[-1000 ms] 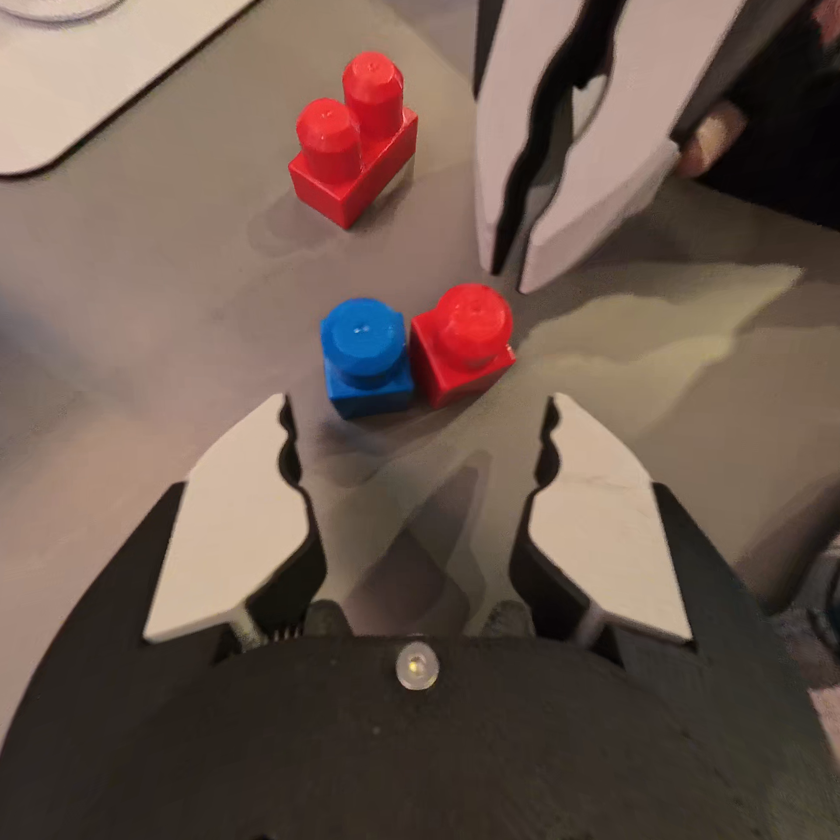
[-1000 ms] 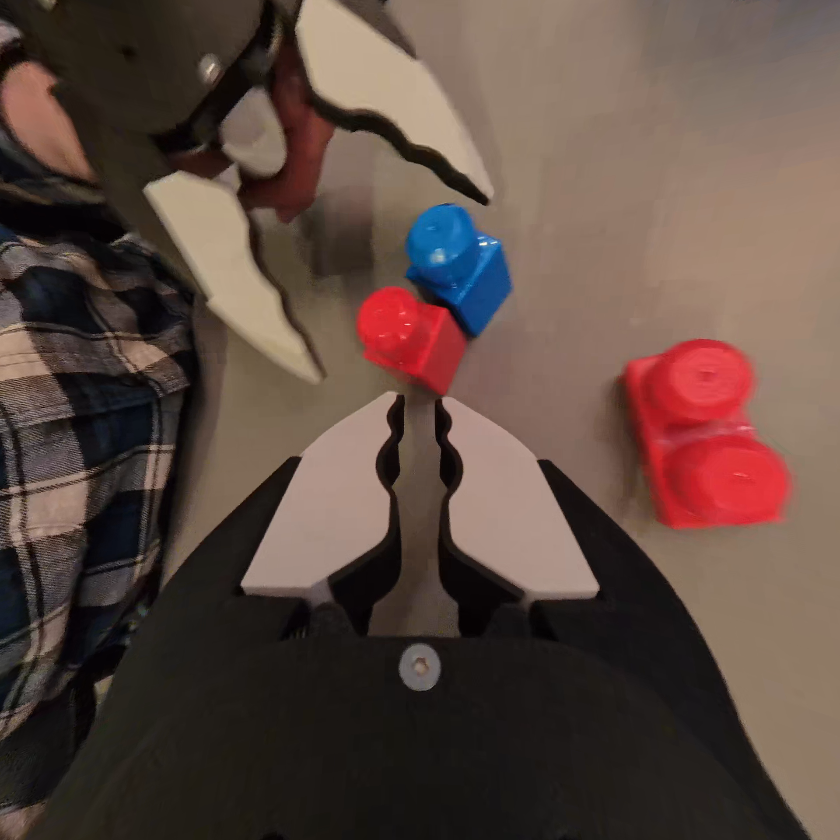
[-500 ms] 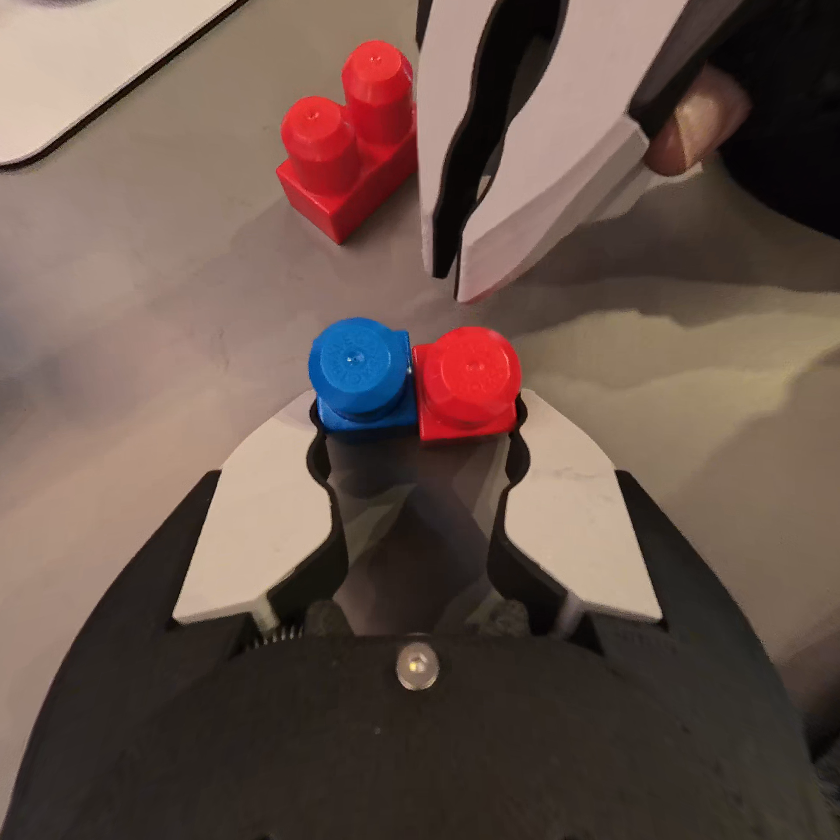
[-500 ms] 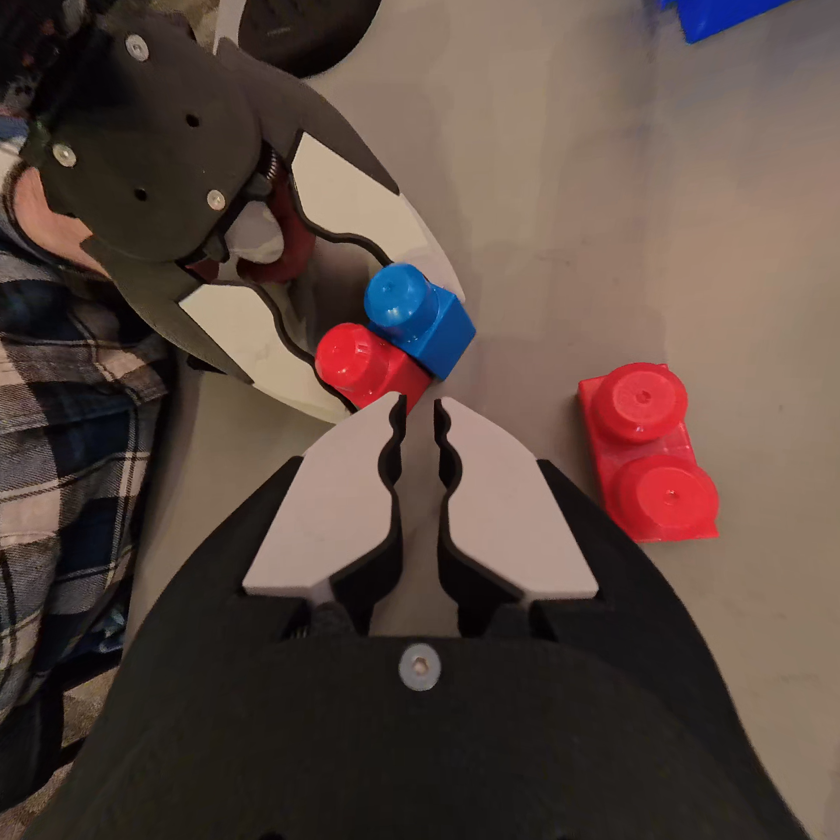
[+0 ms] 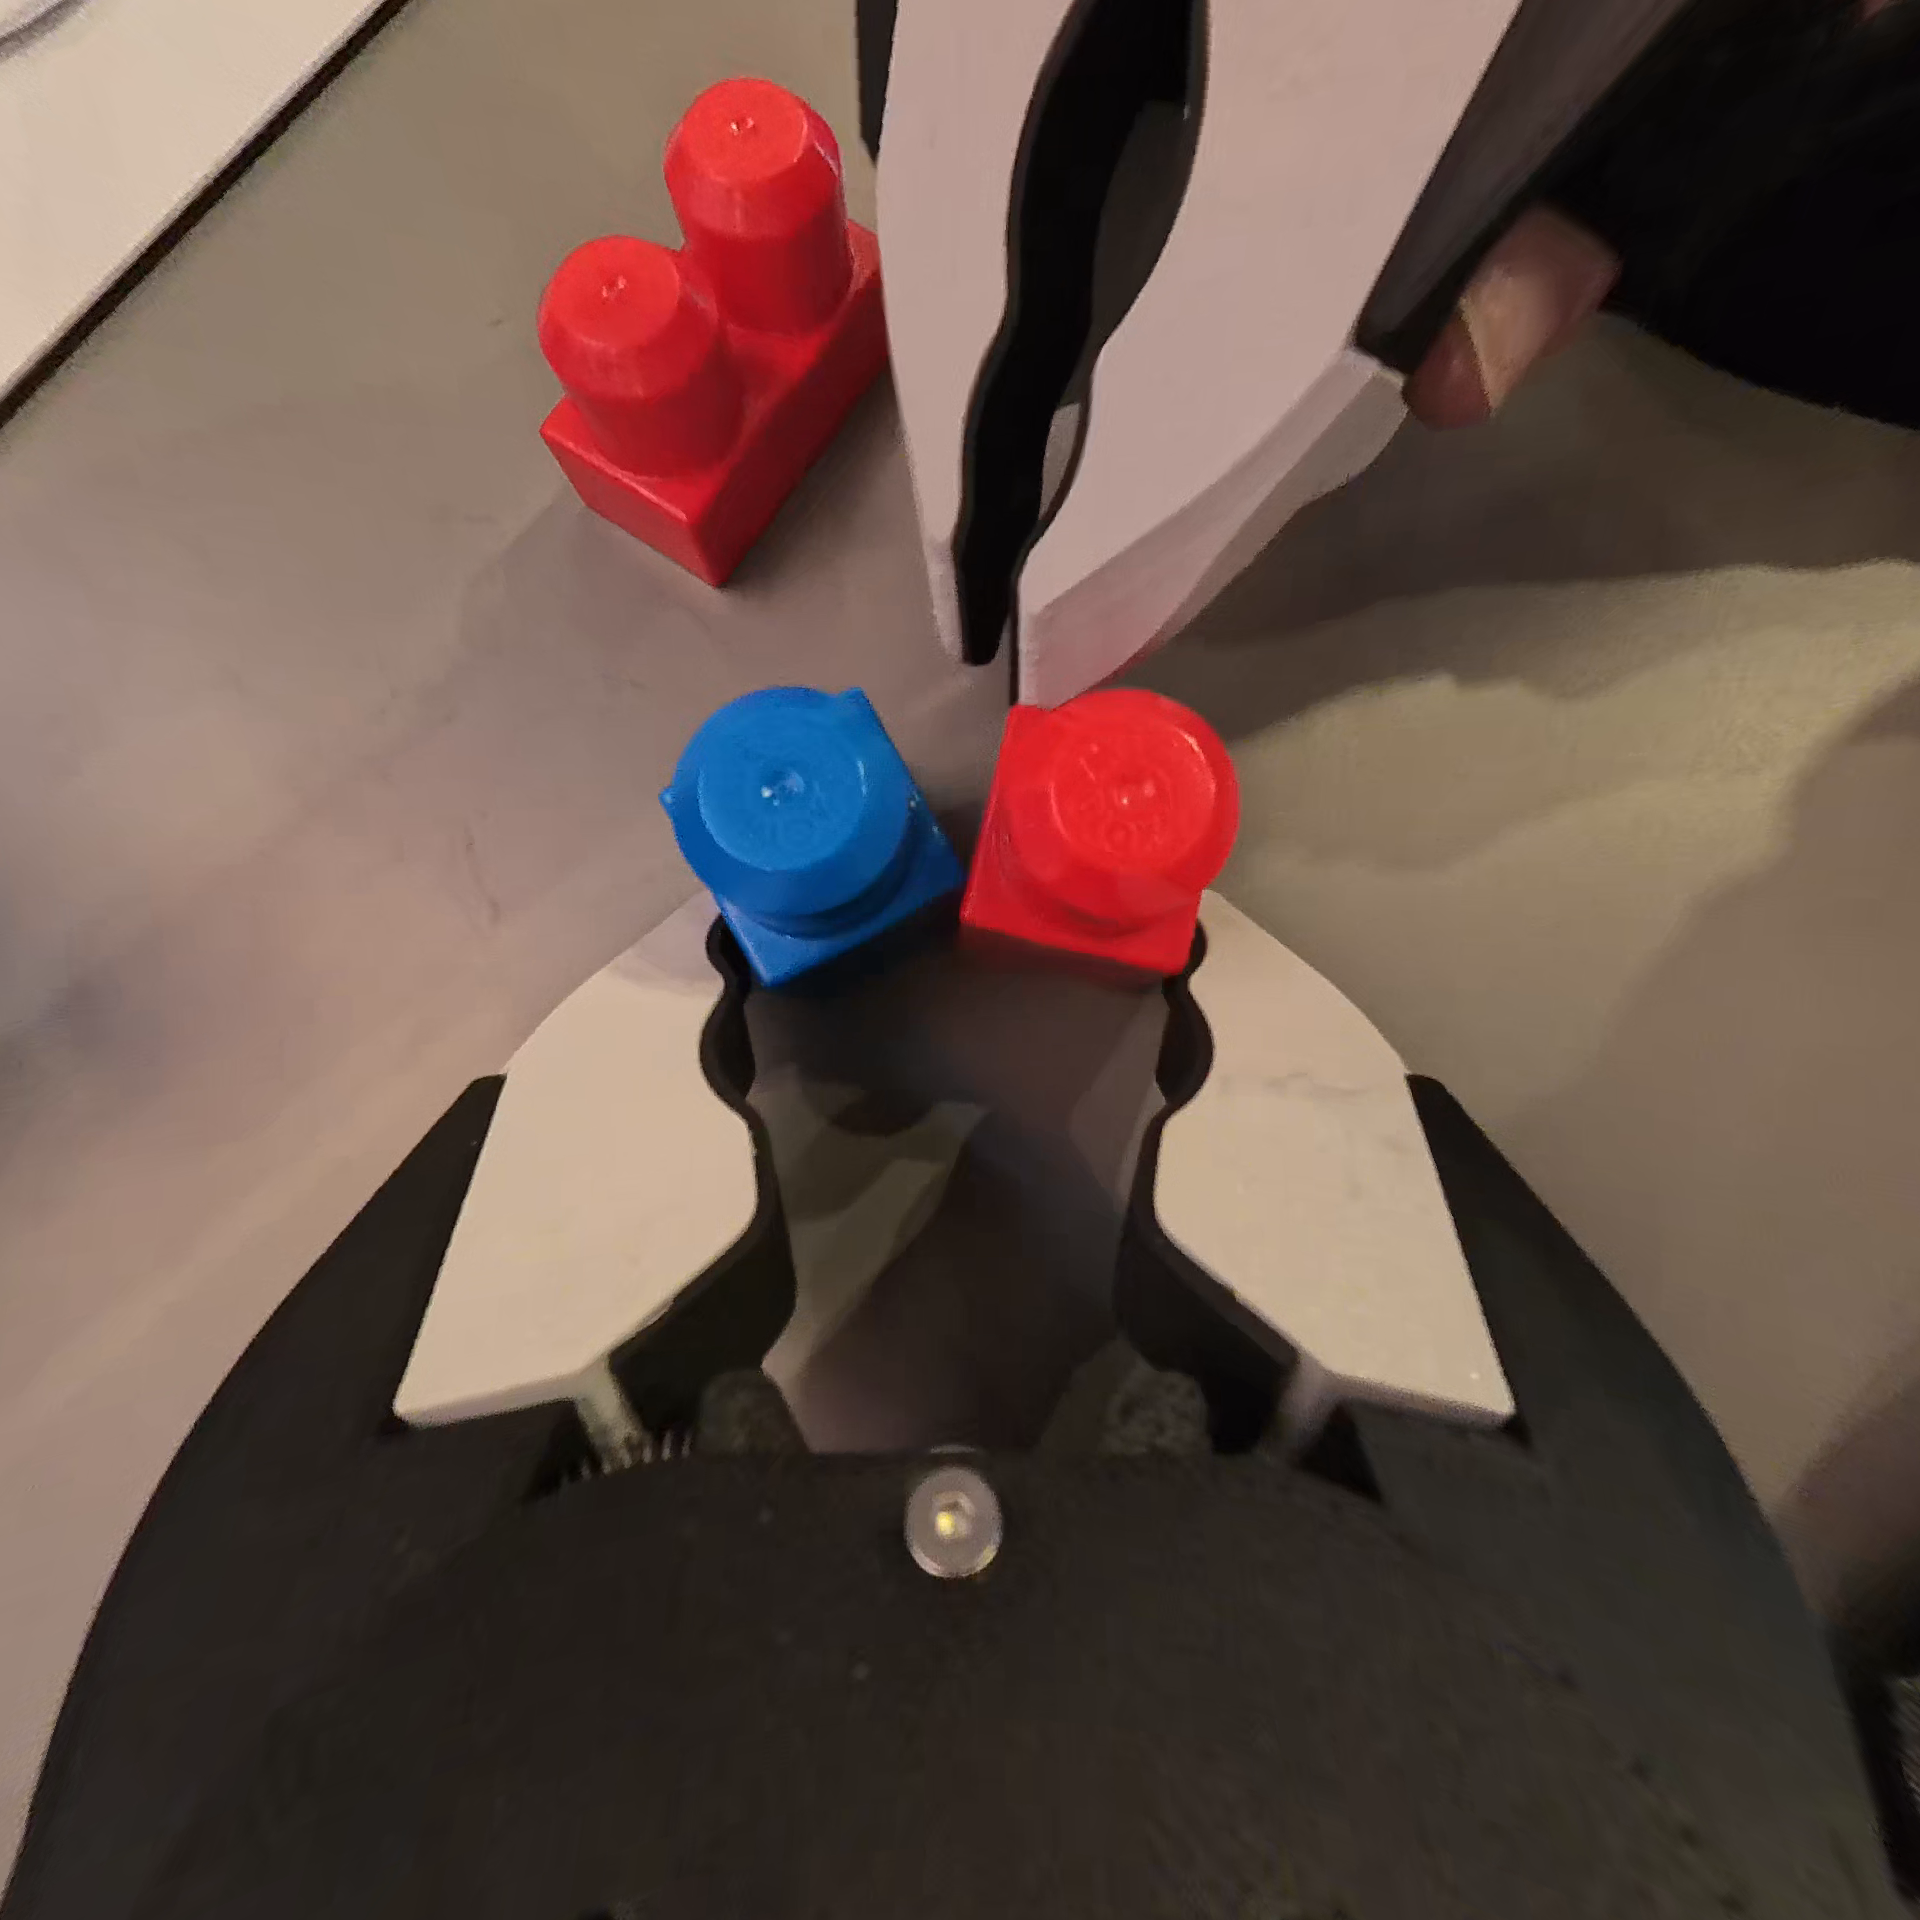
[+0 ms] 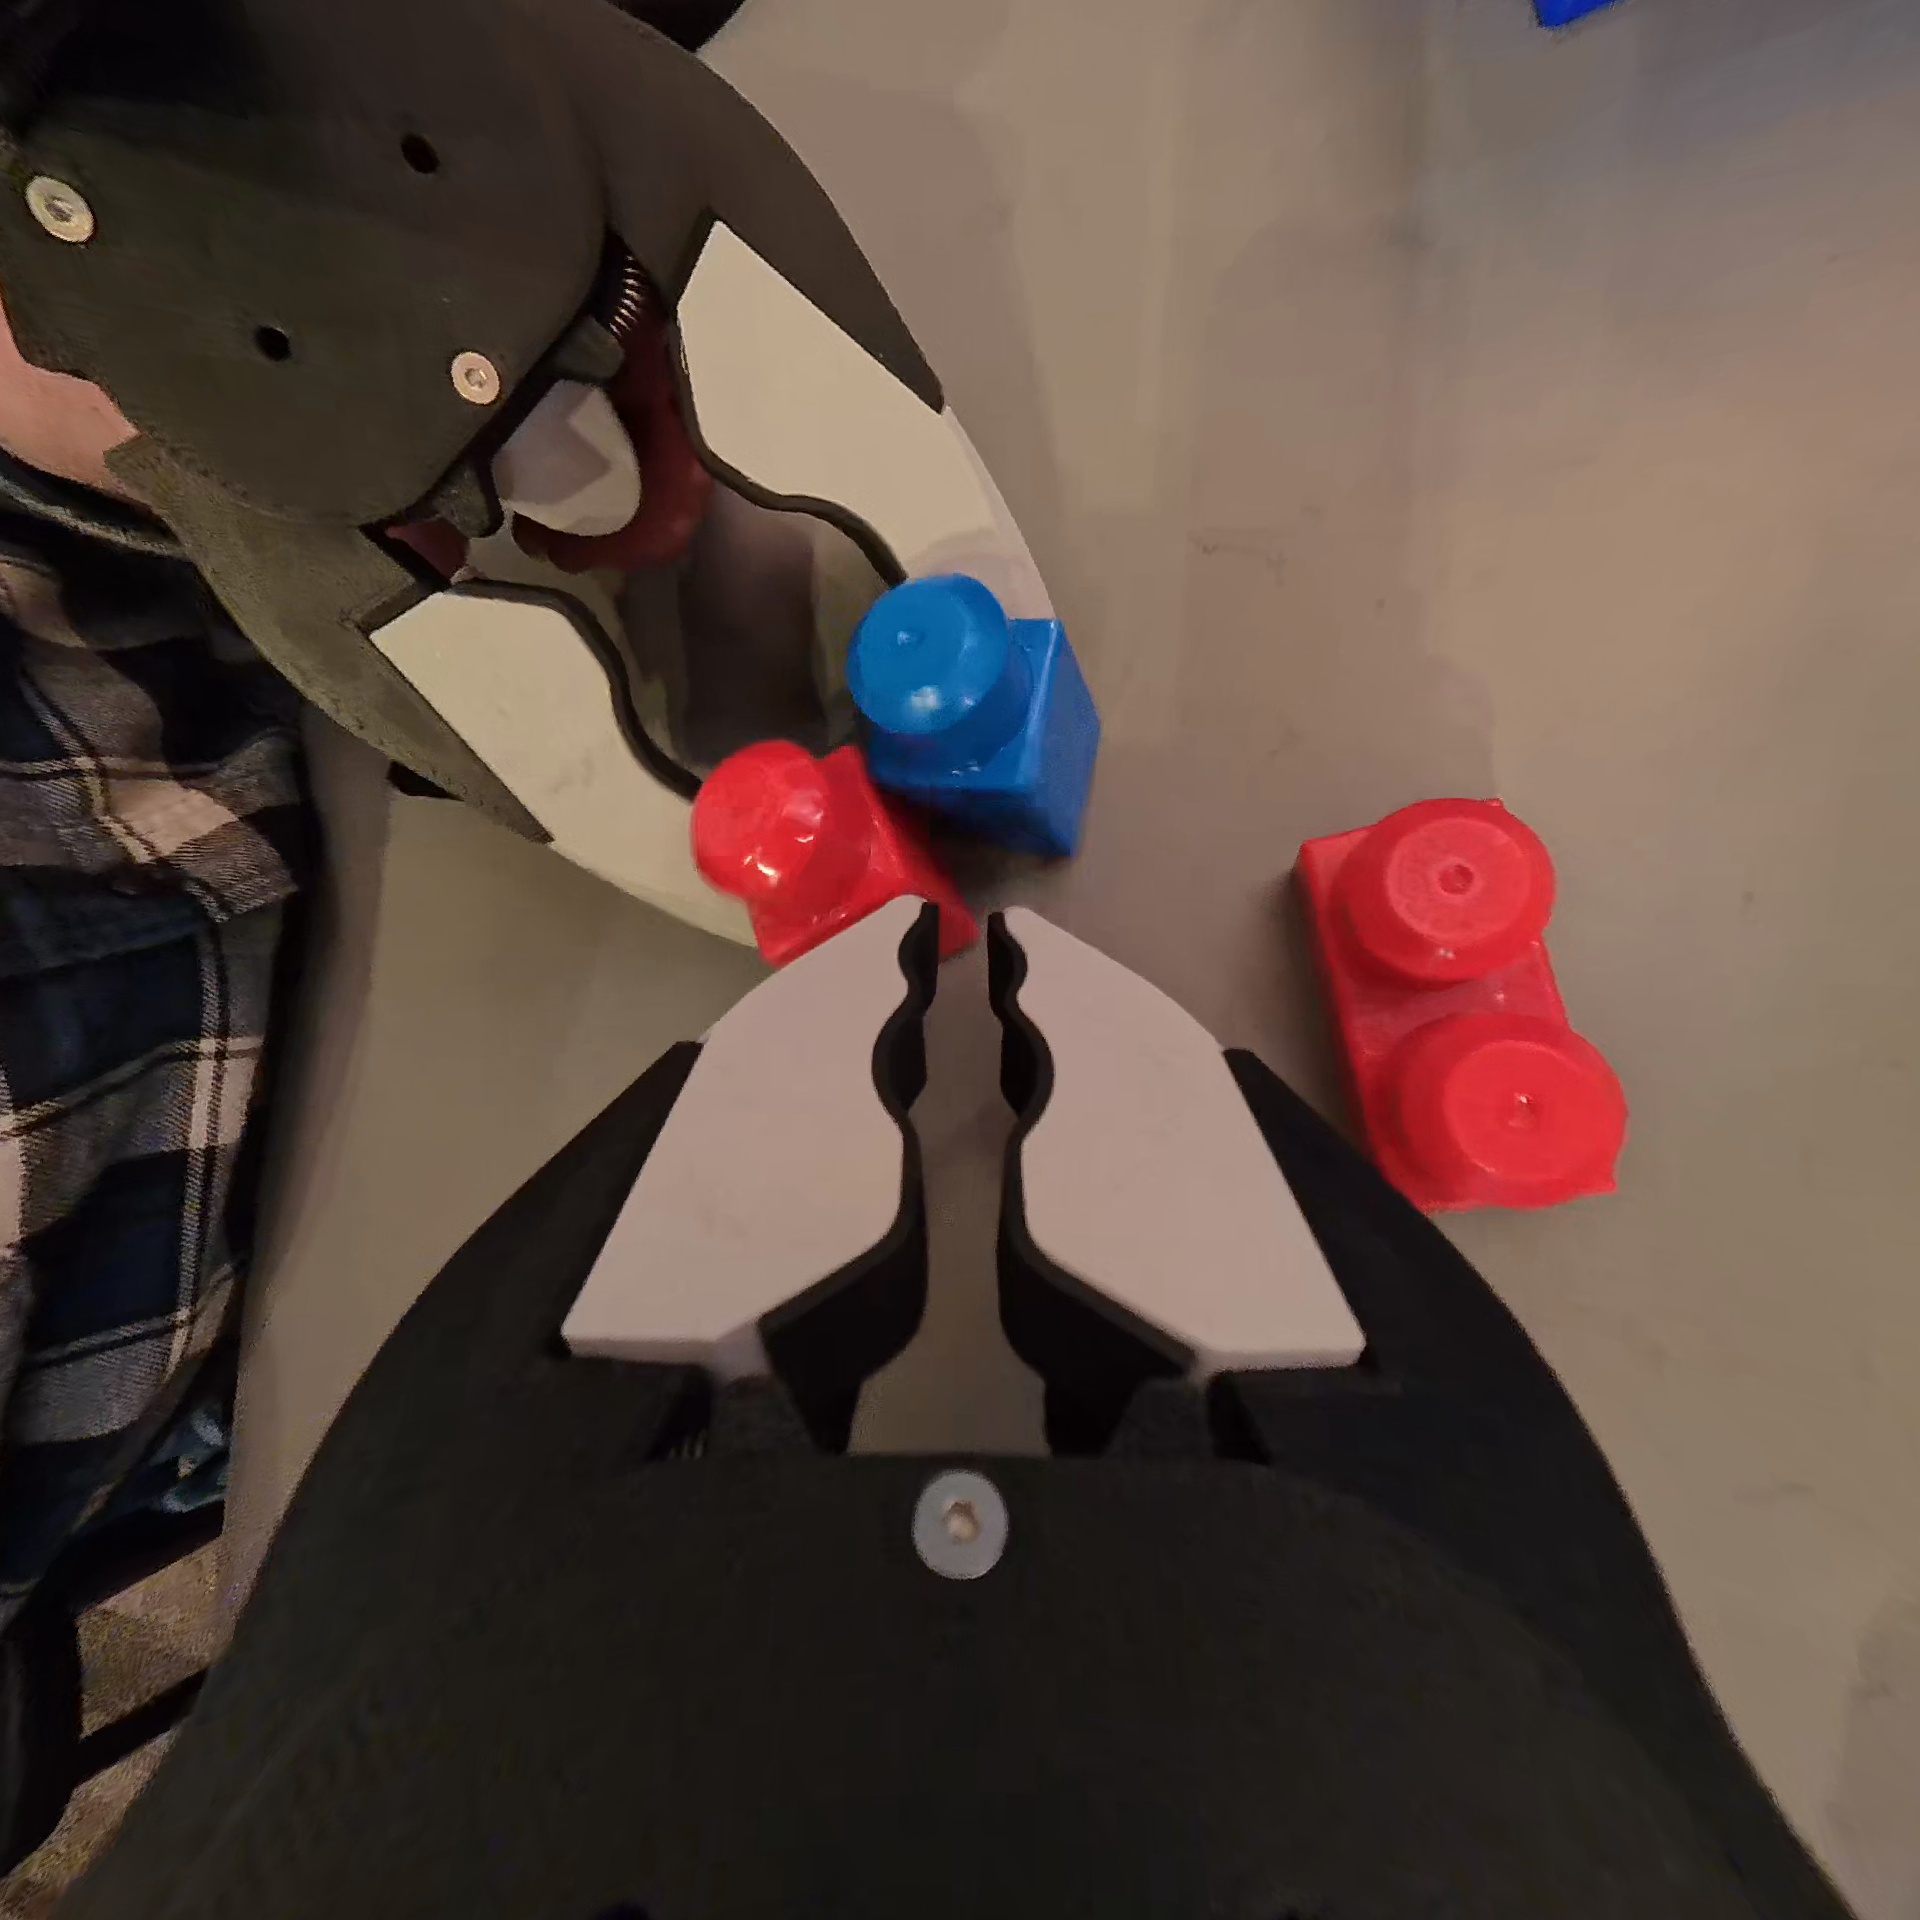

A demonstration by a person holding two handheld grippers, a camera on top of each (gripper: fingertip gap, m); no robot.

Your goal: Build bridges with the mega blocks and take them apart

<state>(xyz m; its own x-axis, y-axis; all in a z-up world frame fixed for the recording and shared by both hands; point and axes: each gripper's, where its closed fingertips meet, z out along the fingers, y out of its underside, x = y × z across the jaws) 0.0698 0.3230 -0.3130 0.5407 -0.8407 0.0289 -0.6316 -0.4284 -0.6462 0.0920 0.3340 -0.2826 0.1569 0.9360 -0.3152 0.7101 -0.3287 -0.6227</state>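
A: Left wrist view first. How wide did the left hand-held gripper stand?

B: Fairly wide, with two single-stud blocks side by side between its tips. The blue block sat against the left tip and the red block against the right one. Both blocks stood on the grey bench, studs up. The blue one was turned slightly, so the pair touched at their near corners and spread apart farther out. Whether the pads truly squeezed them, I could not tell.

A: And the right hand-held gripper?

B: Narrow, only a thin slit between its wavy black pads, with nothing in that slit. In the right wrist view its left tip lay against a corner of the red block; the blue block stood just beyond.

A: The longer piece?

B: A red two-stud block stood apart on the bench, studs up. Its long axis ran away from the camera in the right wrist view and diagonally, up to the right, in the left wrist view.

A: Materials?

B: Glossy moulded plastic, square bases with tapered round studs. The fingers were flat white plates on black bodies, and the bench was matt and smooth.
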